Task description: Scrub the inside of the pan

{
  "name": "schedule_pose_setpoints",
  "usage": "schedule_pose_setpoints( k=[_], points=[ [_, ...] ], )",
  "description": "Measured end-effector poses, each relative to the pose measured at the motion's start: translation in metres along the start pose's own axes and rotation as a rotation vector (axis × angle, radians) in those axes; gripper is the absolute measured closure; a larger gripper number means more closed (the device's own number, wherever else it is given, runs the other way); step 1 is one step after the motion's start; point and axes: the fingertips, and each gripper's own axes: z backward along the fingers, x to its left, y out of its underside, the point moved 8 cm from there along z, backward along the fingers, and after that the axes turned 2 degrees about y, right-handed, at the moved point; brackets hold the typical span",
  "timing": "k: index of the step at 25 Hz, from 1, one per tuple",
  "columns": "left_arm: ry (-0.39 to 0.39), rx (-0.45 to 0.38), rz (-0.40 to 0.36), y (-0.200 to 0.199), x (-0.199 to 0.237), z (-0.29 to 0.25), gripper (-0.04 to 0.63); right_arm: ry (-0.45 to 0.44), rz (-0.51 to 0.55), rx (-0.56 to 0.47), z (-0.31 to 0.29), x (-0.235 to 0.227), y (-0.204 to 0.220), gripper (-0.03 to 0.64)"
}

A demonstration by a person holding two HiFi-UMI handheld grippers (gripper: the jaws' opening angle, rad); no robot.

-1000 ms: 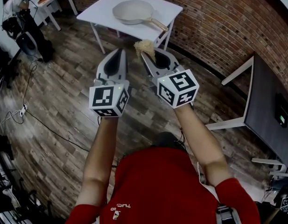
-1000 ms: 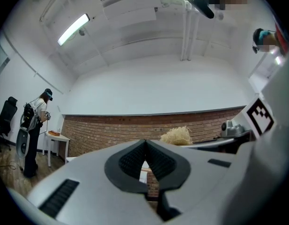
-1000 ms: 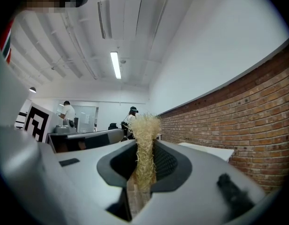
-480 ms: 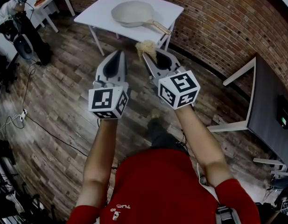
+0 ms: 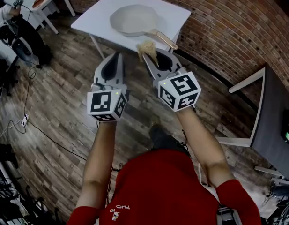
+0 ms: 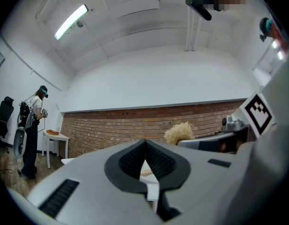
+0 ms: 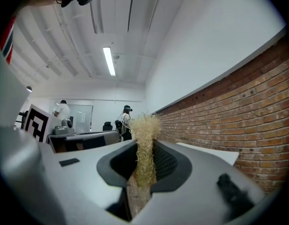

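Pan lies empty on the white table, apart from you; your right gripper clamps a fibre scrubber, lower half hidden between its jaws; your left gripper has jaws pressed together

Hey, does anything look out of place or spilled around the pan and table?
Nothing spilled or damaged. The pan sits flat on the white table; only its handle reaches the near edge and may overhang slightly. The right hand-held gripper is shut on a straw-coloured scrubber.
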Motion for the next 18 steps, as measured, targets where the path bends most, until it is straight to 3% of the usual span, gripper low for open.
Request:
schedule_pose_setpoints(
  k=[18],
  points=[
    [-0.086, 0.022, -0.031, 0.018, 0.045, -0.191, 0.581, -0.089, -0.022, -0.004, -0.139, -0.151, -0.017, 0.531]
  ],
)
